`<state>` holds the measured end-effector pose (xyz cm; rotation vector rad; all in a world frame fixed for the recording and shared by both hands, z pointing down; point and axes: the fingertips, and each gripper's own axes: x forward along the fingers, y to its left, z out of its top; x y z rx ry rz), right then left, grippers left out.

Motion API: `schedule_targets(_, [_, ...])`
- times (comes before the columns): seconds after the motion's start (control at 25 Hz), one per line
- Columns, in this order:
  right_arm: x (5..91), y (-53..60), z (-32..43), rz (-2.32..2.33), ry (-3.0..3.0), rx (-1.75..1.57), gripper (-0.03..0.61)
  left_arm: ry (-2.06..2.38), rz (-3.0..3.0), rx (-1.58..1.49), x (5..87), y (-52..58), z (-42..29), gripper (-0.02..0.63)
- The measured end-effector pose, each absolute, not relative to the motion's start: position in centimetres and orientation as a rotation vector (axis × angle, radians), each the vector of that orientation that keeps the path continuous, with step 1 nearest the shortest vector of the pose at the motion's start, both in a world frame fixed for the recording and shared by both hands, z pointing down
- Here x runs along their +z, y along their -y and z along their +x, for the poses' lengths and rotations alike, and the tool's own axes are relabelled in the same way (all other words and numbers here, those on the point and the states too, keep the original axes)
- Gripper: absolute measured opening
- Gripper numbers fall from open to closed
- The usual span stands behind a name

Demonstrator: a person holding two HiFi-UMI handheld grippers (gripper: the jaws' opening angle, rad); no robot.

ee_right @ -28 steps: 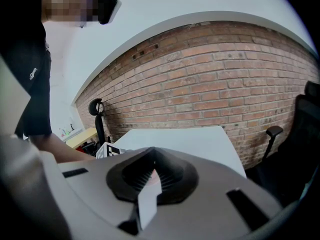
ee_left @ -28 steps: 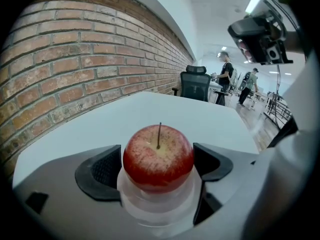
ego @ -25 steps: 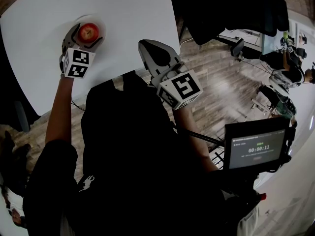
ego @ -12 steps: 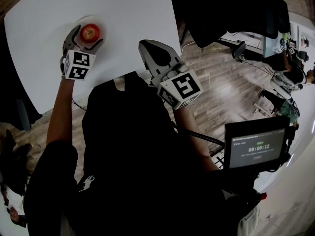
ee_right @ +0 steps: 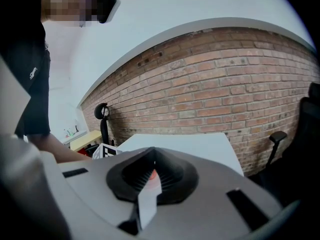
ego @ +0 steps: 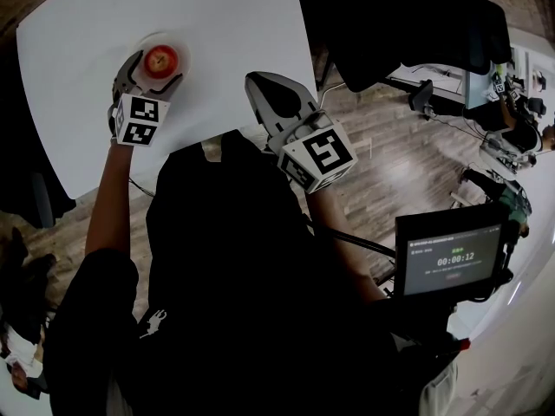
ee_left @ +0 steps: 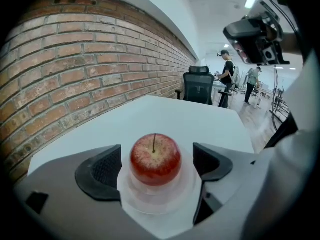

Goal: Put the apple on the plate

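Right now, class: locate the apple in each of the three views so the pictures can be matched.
Head view: apple upper left, on the table.
Left gripper view: lower centre, on the plate, between parted jaws.
Right gripper view: red sliver behind closed jaws, probably it.
Shared landmark: the white table.

Black short-sleeved shirt (ego: 234, 276), small white horse logo (ego: 153, 322) on it. Left gripper (ego: 147, 69), right gripper (ego: 254, 83): grey shells, black ribbed pads (ee_left: 102, 171); white cubes (ego: 318, 156), black square markers, at ends nearest shirt.

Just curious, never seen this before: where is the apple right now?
Upper left of the head view: the apple sits on the plate on the white table, between the open jaws of the left gripper, touching neither.
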<state>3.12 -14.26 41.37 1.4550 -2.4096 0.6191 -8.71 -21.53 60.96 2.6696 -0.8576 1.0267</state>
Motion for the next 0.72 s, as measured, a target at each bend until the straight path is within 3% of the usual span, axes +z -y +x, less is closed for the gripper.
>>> schedule_targets(0.44, [39.0, 12.0, 4.5, 1.437, 2.502, 0.531, 0.005, 0.973, 2.687, 0.956, 57.3, 19.5, -8.4, 0.429])
schedule_targets(0.72, [38.9, 12.1, 4.6, 1.395, 2.562, 0.497, 0.005, 1.099, 2.668, 0.942, 55.8, 18.7, -8.8, 0.257])
